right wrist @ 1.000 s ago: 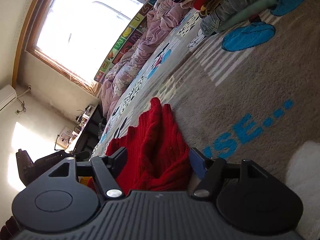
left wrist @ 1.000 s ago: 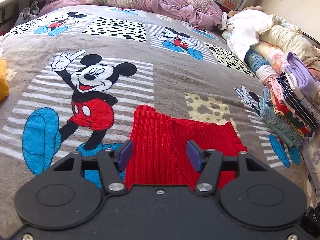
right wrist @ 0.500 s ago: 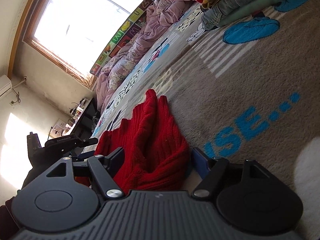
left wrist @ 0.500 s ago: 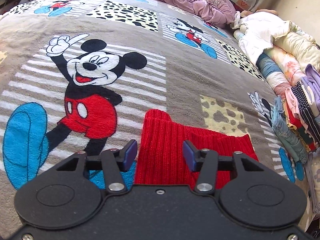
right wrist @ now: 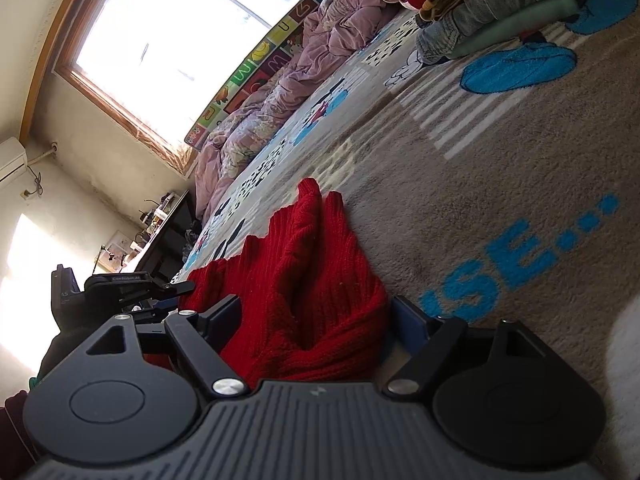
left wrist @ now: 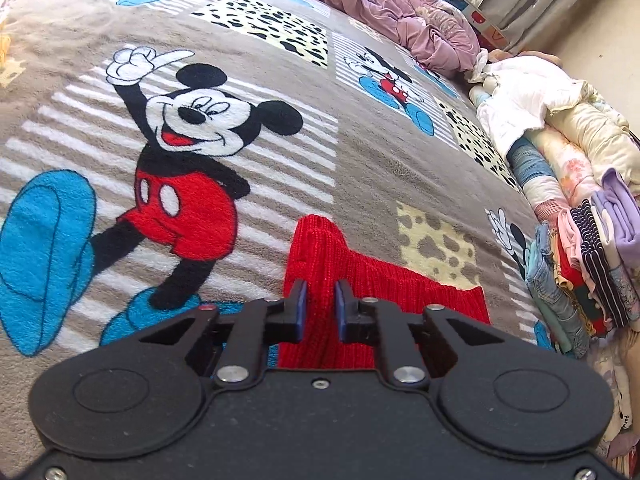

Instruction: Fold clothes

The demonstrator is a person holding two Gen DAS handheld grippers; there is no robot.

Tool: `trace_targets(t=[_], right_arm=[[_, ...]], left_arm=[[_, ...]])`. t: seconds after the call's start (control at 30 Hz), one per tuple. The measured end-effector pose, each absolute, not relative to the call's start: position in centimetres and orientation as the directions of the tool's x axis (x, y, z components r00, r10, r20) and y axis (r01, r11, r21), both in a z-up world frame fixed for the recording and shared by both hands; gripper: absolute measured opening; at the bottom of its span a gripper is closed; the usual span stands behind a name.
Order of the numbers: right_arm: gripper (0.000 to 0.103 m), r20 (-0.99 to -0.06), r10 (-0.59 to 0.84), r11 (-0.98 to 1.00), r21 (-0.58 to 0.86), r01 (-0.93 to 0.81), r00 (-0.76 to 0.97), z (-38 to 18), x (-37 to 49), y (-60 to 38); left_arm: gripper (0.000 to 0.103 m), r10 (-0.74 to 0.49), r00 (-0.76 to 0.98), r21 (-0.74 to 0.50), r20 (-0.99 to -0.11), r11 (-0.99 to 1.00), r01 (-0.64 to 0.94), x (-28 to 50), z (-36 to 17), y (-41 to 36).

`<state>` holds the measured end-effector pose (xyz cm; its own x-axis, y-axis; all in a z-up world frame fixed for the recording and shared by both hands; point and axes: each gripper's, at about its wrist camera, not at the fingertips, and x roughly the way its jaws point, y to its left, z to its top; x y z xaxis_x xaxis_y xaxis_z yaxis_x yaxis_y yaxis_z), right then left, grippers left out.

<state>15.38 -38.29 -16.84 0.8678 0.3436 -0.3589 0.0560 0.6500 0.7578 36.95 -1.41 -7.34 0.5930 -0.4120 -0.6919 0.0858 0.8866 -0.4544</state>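
Note:
A red ribbed knit garment (left wrist: 384,288) lies crumpled on the Mickey Mouse blanket (left wrist: 360,160). My left gripper (left wrist: 320,300) is shut on a raised fold at the garment's left edge, its blue pads pinching the knit. In the right wrist view the same garment (right wrist: 312,264) is bunched between the fingers of my right gripper (right wrist: 318,312). Those jaws are opening, and the pads stand just off the cloth on both sides. The left gripper's black body (right wrist: 112,292) shows at the garment's far end.
A stack of folded clothes (left wrist: 580,264) lines the blanket's right edge, with white and quilted bedding (left wrist: 520,96) behind it. A rumpled purple duvet (left wrist: 400,12) lies along the far side under the window (right wrist: 172,40). A dark desk (right wrist: 168,232) stands by the wall.
The left gripper's jaws have closed from wide apart onto the red fold while it moved forward and down. The right gripper's jaws have spread wider around the bunched knit.

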Motion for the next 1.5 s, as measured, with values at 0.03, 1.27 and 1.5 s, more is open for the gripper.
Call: trace_targets(t=[0.03,1.27,1.5], right_arm=[[0.081,-0.358,0.343,0.65,0.758,0.056,0.868,-16.8,15.4,-38.2],[0.081,-0.359,0.316,0.706,0.707,0.035,0.878,-17.0,15.1,-37.3],[0.081,-0.358,0.317,0.708,0.705,0.032,0.878,-17.0,15.0,-37.3]], left_arm=[[0.011,-0.401,0.602,-0.441,-0.691,0.893,0.088,36.6,-7.0,-1.3],[0.01,-0.217,0.812,-0.418,-0.541,0.908,-0.036,24.1,-1.4,16.8],[0.01,-0.185,0.823,-0.447,-0.537,0.89,-0.091,22.3,-2.4,19.9]])
